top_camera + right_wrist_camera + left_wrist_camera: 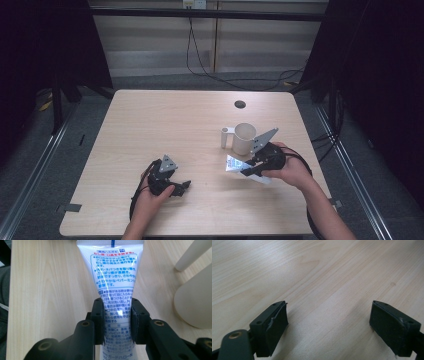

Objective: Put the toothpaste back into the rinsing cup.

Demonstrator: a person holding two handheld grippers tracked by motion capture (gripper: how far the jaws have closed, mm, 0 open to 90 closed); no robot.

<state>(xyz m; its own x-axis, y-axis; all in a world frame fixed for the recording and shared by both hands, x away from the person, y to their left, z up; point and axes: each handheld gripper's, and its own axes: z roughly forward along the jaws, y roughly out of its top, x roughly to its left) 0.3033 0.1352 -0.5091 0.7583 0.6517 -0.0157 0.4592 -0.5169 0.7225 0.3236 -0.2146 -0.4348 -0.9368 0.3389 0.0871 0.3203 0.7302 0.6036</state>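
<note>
Tube (115, 277) betw. R tongs' (117, 320) pads

A soft white plastic toothpaste tube (116, 277), printed with blue and red Japanese text and a blue-outlined panel, is pinched flat across its lower body. Its wide crimped end points away in the right gripper view. In the high view the tube (235, 164) hangs tilted above the light wooden table, near a cream mug.
</note>
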